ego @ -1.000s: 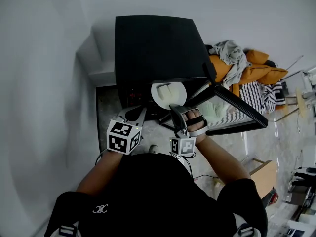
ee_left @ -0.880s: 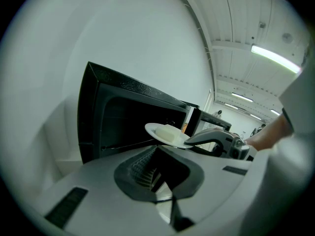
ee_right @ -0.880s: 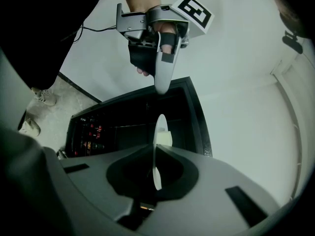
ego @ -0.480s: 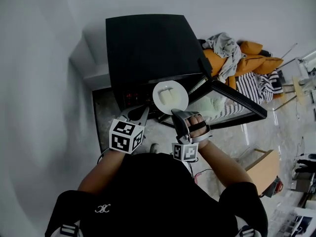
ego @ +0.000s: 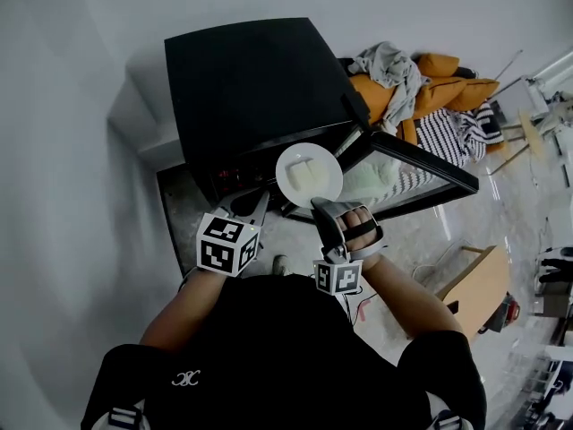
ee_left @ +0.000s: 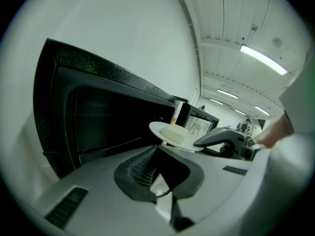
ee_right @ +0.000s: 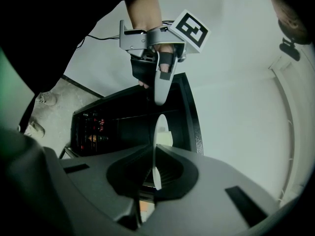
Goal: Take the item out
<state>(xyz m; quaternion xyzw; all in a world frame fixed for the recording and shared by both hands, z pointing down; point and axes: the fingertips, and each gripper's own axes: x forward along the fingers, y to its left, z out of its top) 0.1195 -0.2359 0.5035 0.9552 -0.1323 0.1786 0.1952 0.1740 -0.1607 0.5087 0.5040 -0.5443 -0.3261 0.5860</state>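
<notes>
A black oven (ego: 251, 88) stands on a grey speckled counter (ego: 183, 209) against a white wall. To the oven's right, beyond its open glass door (ego: 421, 164), are a pale glossy floor and an orange sofa (ego: 448, 70) heaped with grey clothes and striped fabric. In the left gripper view, long ceiling lights run behind the oven.

There is 1 oven, 1 white plate (ego: 309, 176) and what look like 2 pale food blocks (ego: 307, 172) on it. The plate is outside the oven, just in front of its open mouth.

The right gripper (ego: 315, 206) is clamped on the plate's near rim, which stands edge-on between its jaws. The left gripper (ego: 260, 197), in front of the oven's left half, has its jaws together on nothing.

The 2 marker cubes carry black-and-white square patterns, and a small white emblem sits on the person's black top; none of it reads as words.
</notes>
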